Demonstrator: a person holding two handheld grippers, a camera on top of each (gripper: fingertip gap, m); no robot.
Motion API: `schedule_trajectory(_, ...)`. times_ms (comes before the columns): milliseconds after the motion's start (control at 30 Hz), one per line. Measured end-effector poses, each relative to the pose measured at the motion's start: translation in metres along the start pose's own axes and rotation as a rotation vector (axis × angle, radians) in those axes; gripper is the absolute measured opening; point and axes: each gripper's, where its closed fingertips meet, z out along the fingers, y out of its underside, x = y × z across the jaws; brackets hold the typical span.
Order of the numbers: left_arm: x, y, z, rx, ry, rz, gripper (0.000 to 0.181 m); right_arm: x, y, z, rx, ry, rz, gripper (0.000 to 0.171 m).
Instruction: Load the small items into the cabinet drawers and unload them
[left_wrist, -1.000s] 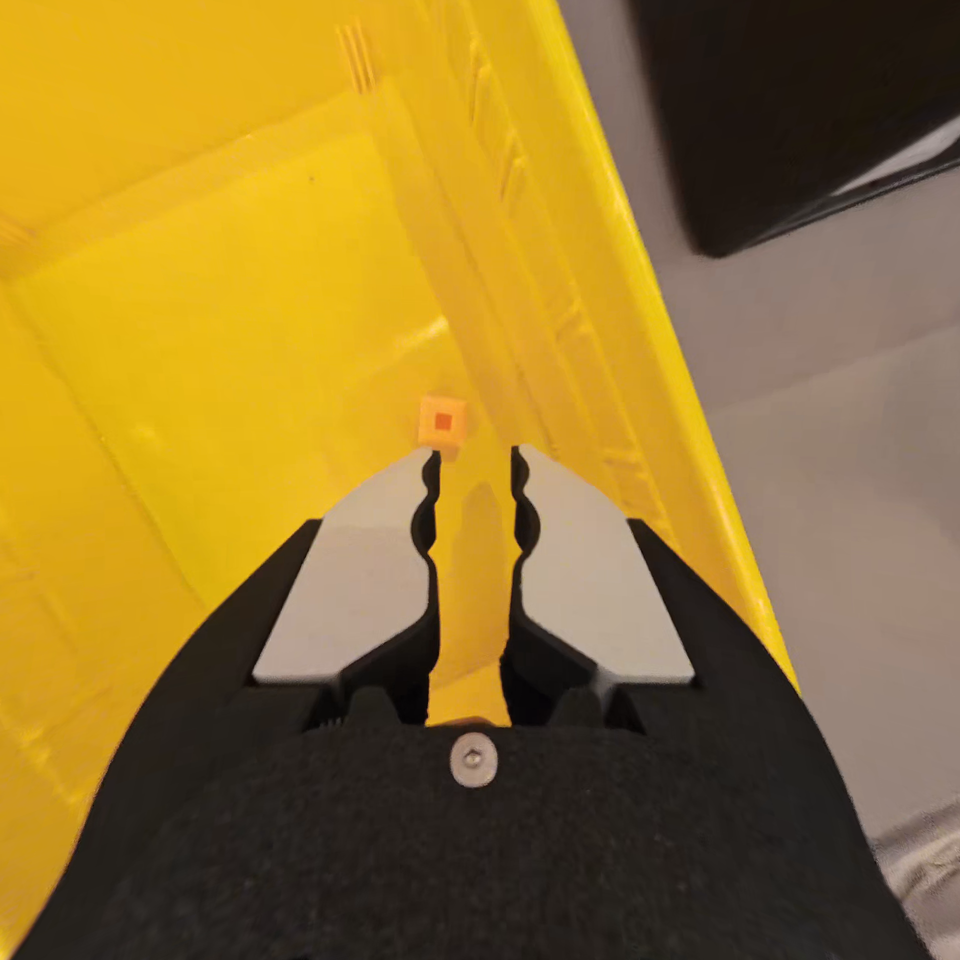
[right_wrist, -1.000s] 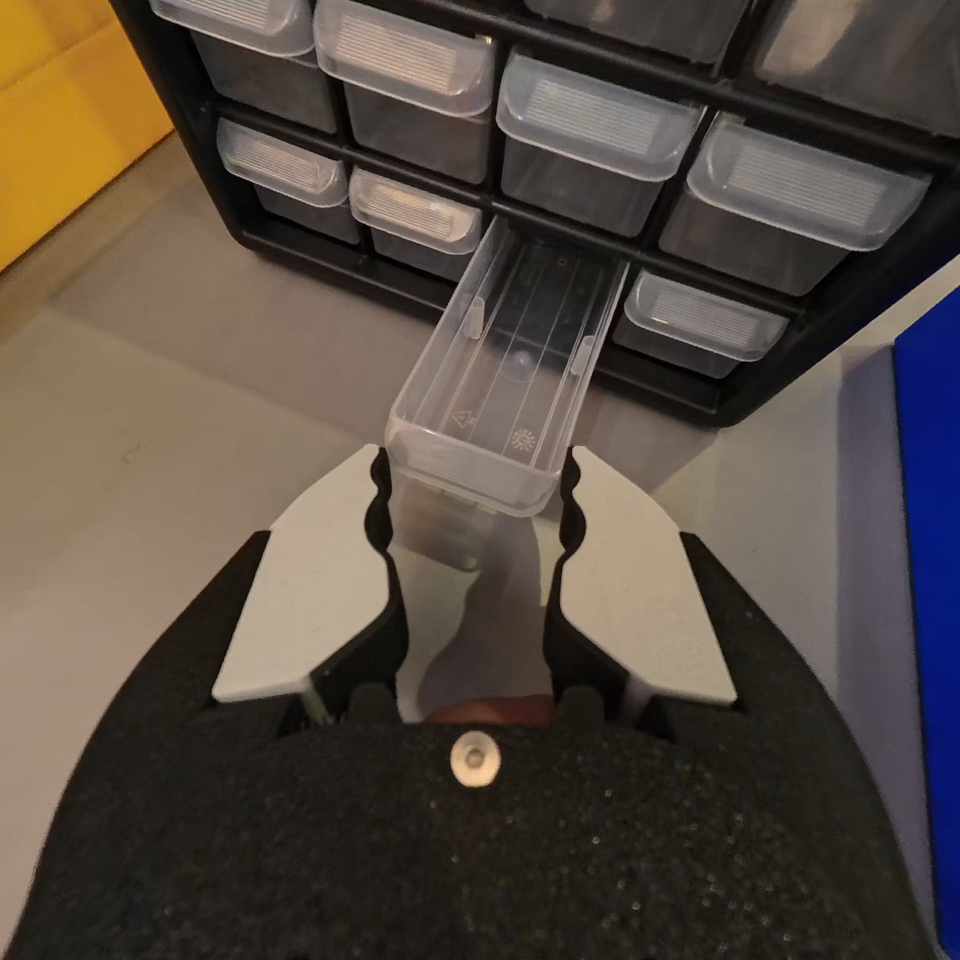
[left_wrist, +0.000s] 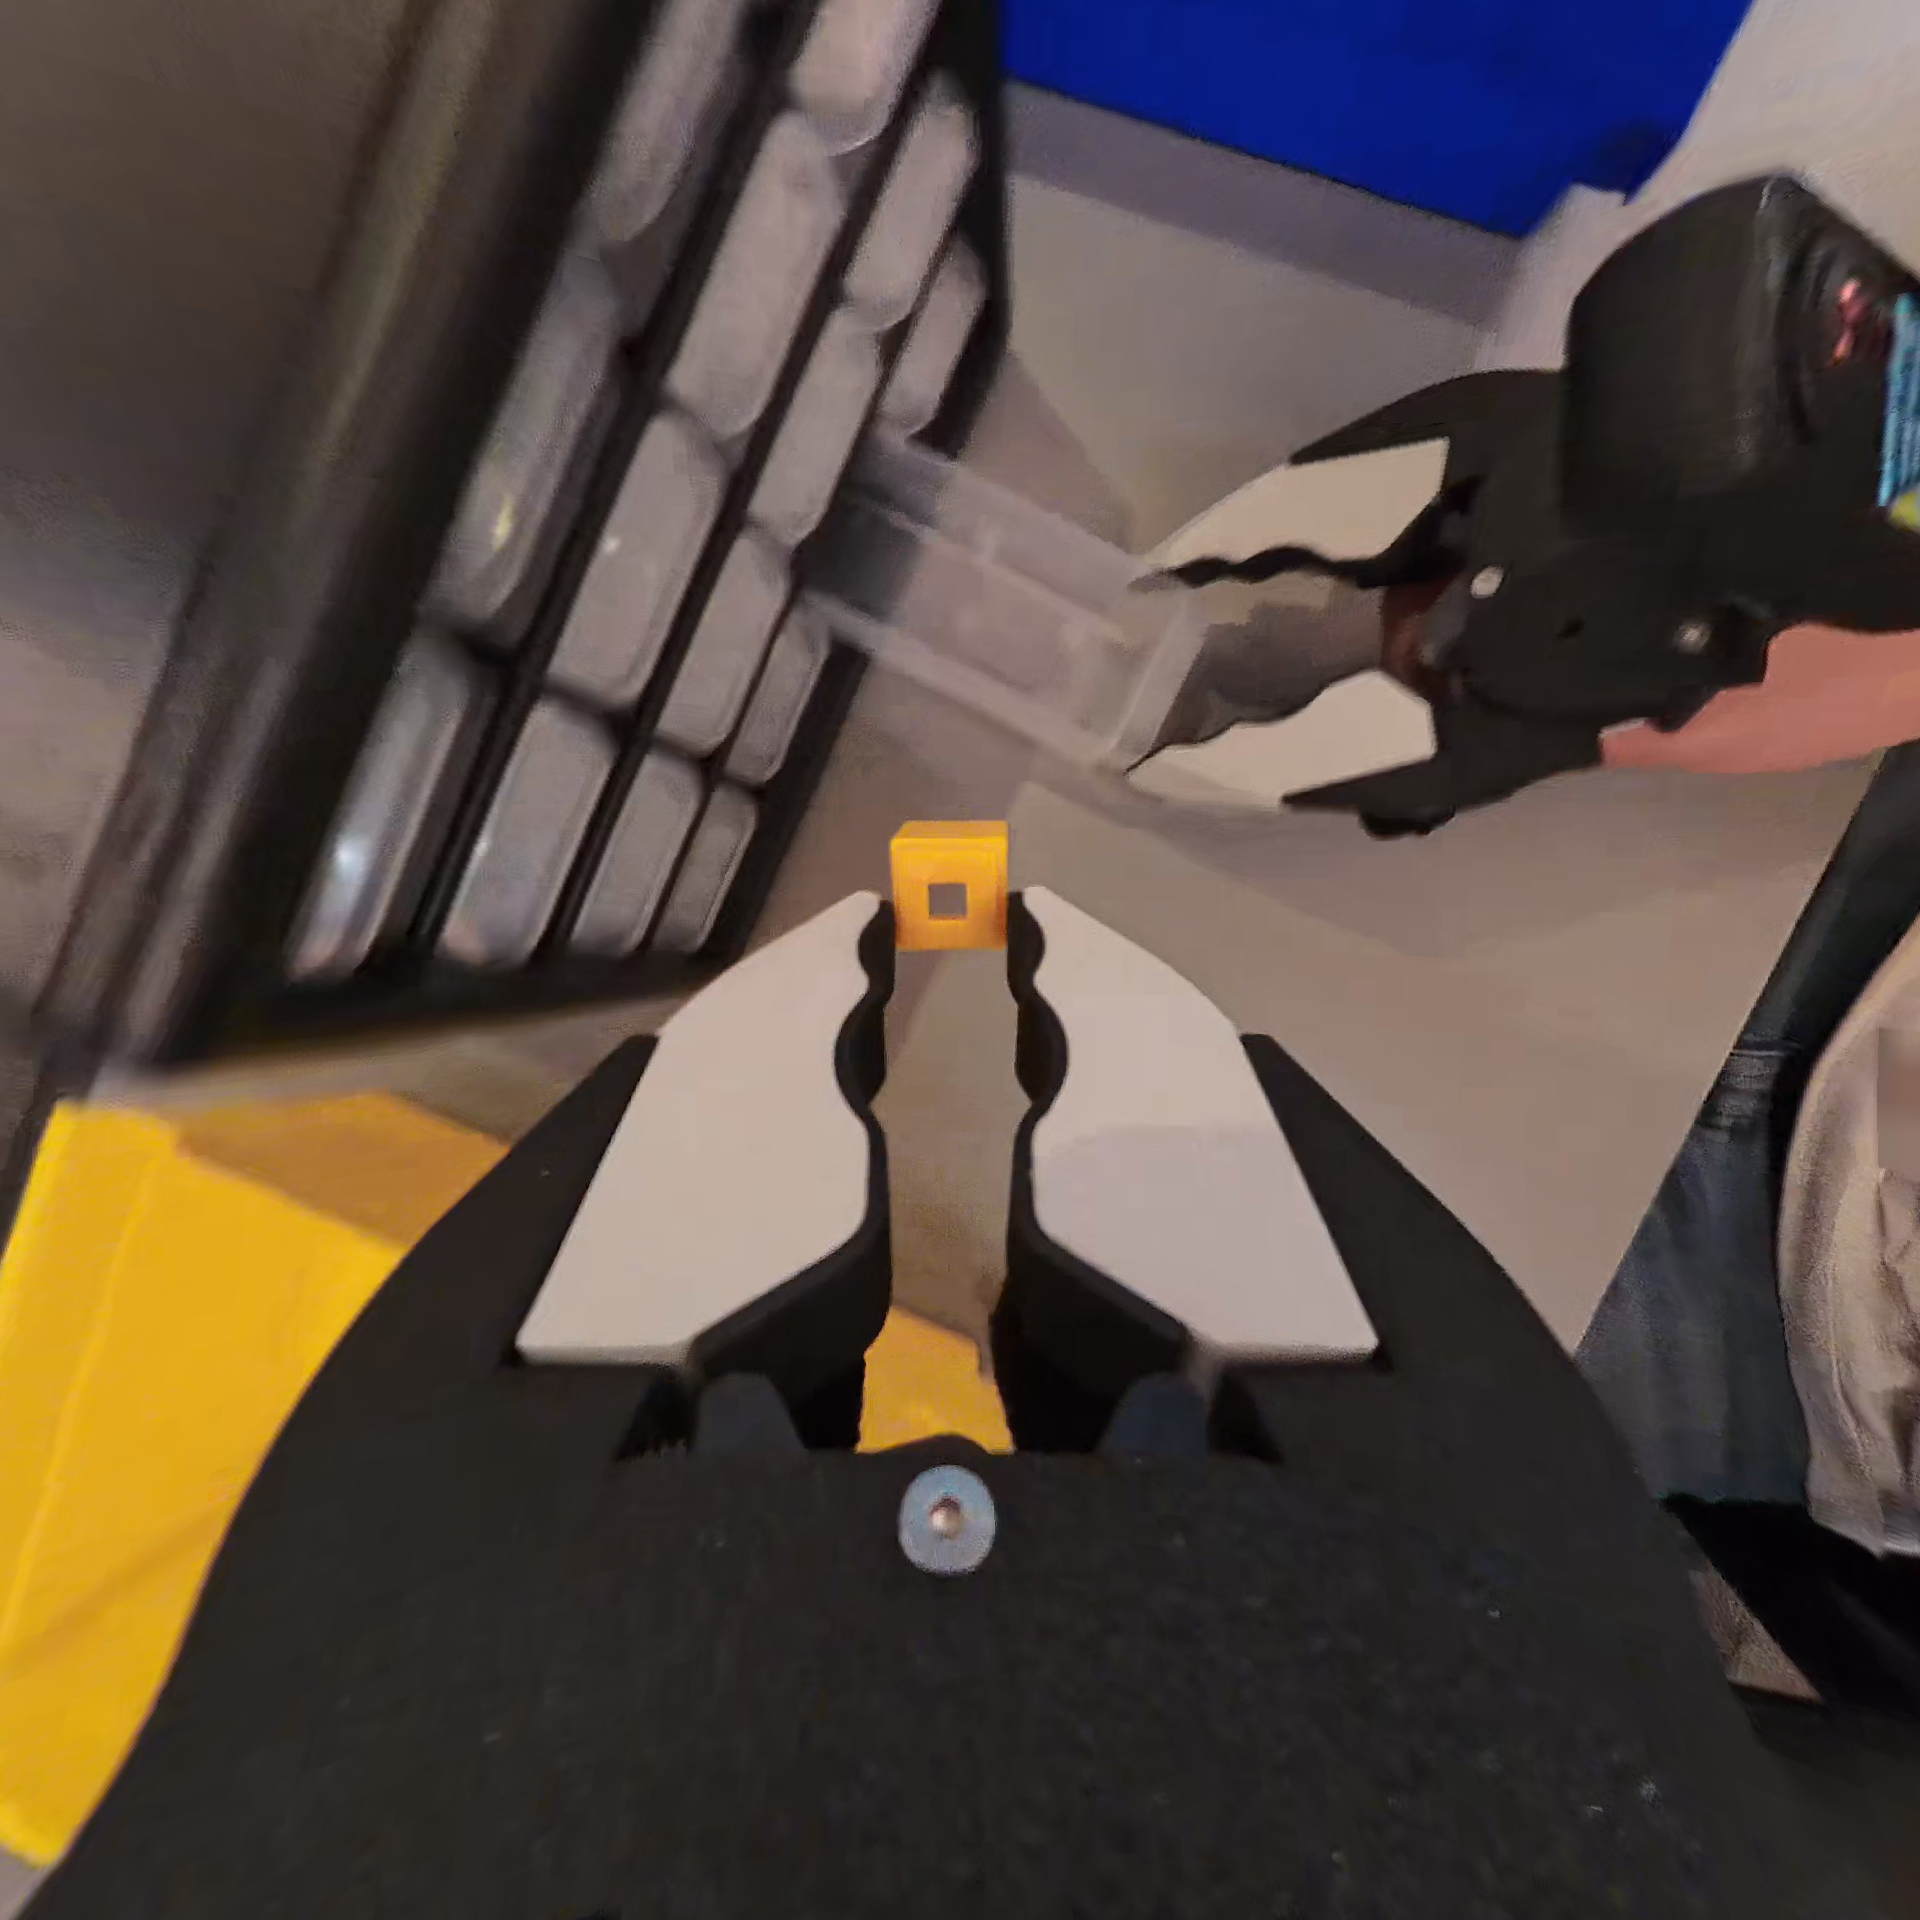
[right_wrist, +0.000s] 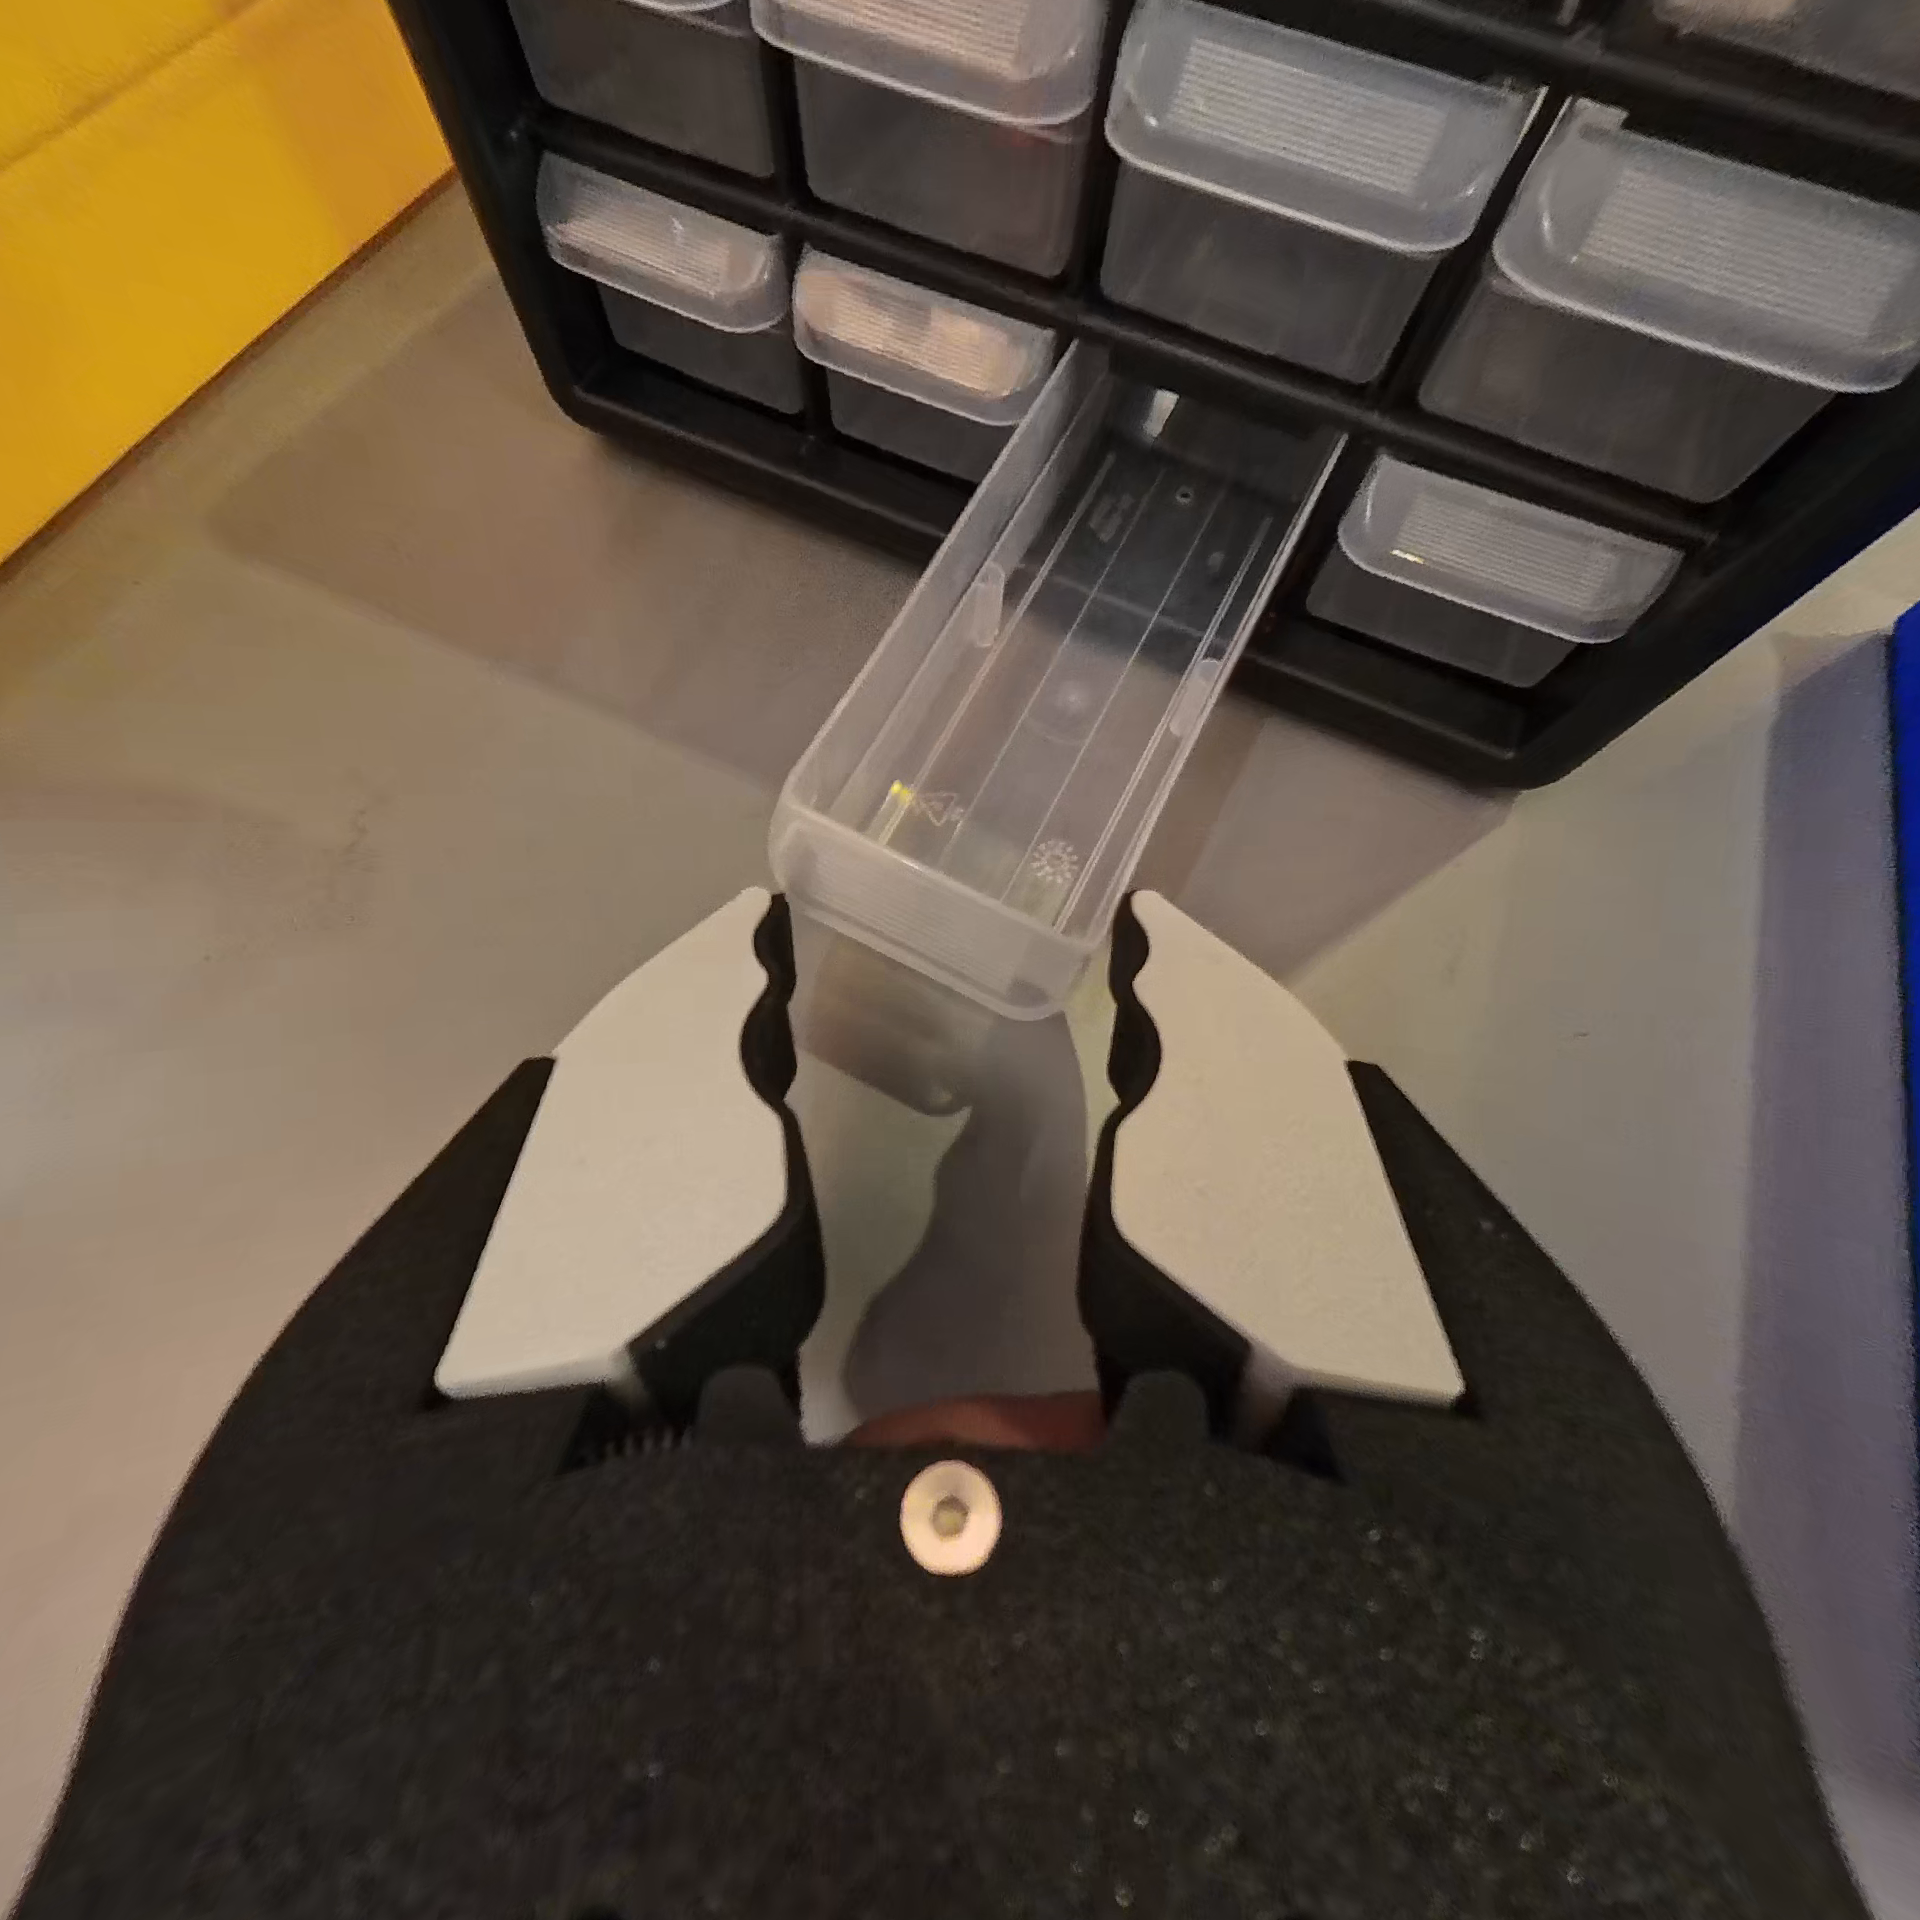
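Note:
My left gripper (left_wrist: 950, 914) is shut on a small orange cube (left_wrist: 950, 885) with a square hole, pinched at the fingertips in the air in front of the black cabinet (left_wrist: 665, 582). My right gripper (right_wrist: 951, 925) grips the front end of a clear drawer (right_wrist: 1039, 707), one finger on each side. The drawer is pulled far out of the bottom row of the cabinet (right_wrist: 1143, 332) and looks empty. In the left wrist view the right gripper (left_wrist: 1138, 670) and the drawer (left_wrist: 997, 592) lie up and to the right of the cube.
A yellow bin (left_wrist: 208, 1299) sits below my left gripper and left of the cabinet (right_wrist: 156, 260). A blue object (right_wrist: 1907, 831) lies right of the cabinet. The other drawers are closed. A person's leg (left_wrist: 1766, 1195) is at the right. The tips of one gripper are about 15 cm away from the tips of the other.
My left gripper closed on the orange cube, lifted it out of the yellow bin and swung toward the cabinet. My right gripper stayed on the pulled-out drawer.

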Motion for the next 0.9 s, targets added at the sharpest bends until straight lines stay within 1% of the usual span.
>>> schedule_trajectory(67,0.013,-0.02,0.03,-0.054,0.034,0.059,0.02,-0.001,0.0,0.0,-0.001,-0.005,-0.007,0.056)
schedule_trajectory(167,0.03,-0.037,0.074,-0.162,0.09,0.136,0.02,-0.002,0.0,0.0,0.0,-0.002,-0.012,0.055)
schedule_trajectory(267,0.032,-0.033,0.11,-0.31,0.068,0.217,0.02,-0.002,0.001,0.0,0.0,-0.004,-0.012,0.054)
schedule_trajectory(333,0.028,-0.028,0.126,-0.383,0.038,0.267,0.02,-0.001,0.001,-0.001,-0.002,-0.004,-0.011,0.052)
schedule_trajectory(467,0.025,-0.022,0.145,-0.457,0.034,0.302,0.02,-0.001,0.002,-0.001,-0.004,-0.005,-0.013,0.051)
schedule_trajectory(733,0.021,-0.011,0.165,-0.527,0.049,0.303,0.02,-0.001,0.002,-0.001,-0.006,-0.006,-0.017,0.051)
schedule_trajectory(900,0.021,-0.01,0.166,-0.514,0.038,0.256,0.021,-0.001,0.003,-0.001,-0.007,-0.006,-0.019,0.05)
